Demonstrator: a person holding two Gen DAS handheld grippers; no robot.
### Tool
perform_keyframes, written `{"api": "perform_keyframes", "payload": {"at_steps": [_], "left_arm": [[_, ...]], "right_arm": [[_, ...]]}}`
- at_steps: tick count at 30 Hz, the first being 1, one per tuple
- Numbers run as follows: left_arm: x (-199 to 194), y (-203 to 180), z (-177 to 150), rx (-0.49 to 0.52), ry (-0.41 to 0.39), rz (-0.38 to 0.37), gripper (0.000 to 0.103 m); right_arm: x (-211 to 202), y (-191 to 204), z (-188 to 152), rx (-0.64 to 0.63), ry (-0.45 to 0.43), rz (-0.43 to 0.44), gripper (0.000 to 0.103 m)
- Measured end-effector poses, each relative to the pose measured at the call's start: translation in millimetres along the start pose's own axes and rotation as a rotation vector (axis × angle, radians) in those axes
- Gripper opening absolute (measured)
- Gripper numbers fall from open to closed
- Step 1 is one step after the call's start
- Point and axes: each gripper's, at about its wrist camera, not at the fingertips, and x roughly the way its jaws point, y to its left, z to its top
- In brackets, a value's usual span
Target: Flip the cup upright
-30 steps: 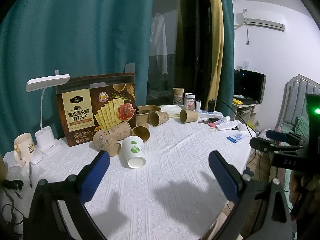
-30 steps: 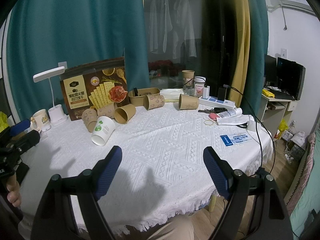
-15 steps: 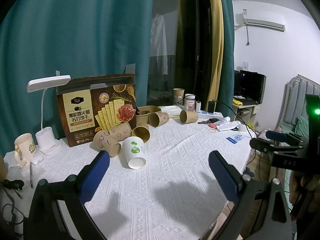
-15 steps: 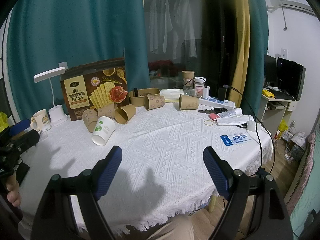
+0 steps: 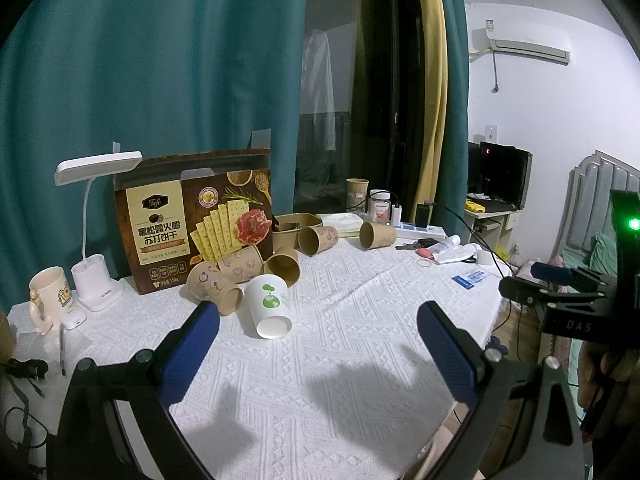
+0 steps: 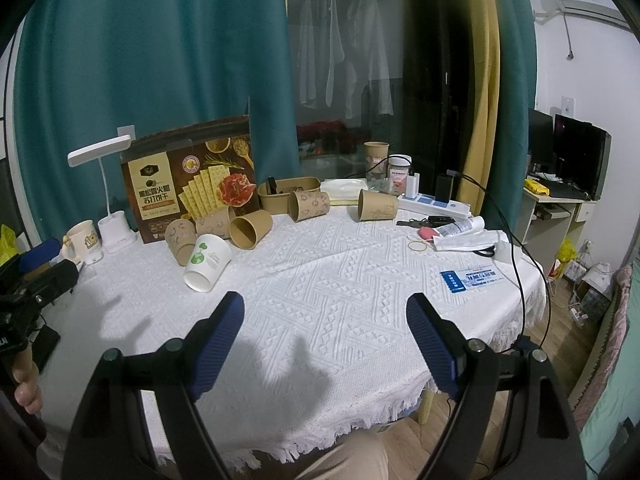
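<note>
A white paper cup with a green print (image 5: 270, 306) lies on its side on the white tablecloth (image 5: 340, 360), mouth toward me; it also shows in the right wrist view (image 6: 208, 262). Several brown paper cups lie tipped around it (image 5: 214, 286) (image 5: 283, 266) (image 5: 318, 239) (image 5: 377, 235). My left gripper (image 5: 318, 344) is open and empty, above the cloth just short of the white cup. My right gripper (image 6: 325, 338) is open and empty near the table's front edge, to the right of the cup.
A cracker box (image 5: 194, 220) stands behind the cups beside a white desk lamp (image 5: 94, 216) and a mug (image 5: 50, 294). A brown bowl (image 5: 296, 226), a jar (image 5: 379, 206), a power strip (image 6: 434, 205), keys and papers (image 6: 470, 278) lie at the back right.
</note>
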Motion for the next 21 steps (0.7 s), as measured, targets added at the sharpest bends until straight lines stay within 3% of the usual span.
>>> {"api": "perform_keyframes", "payload": {"at_steps": [21], "left_arm": [[7, -5, 11, 0.038, -0.009, 0.017, 0.099]], "right_arm": [[15, -9, 8, 0.003, 0.011, 0.000, 0.081]]}}
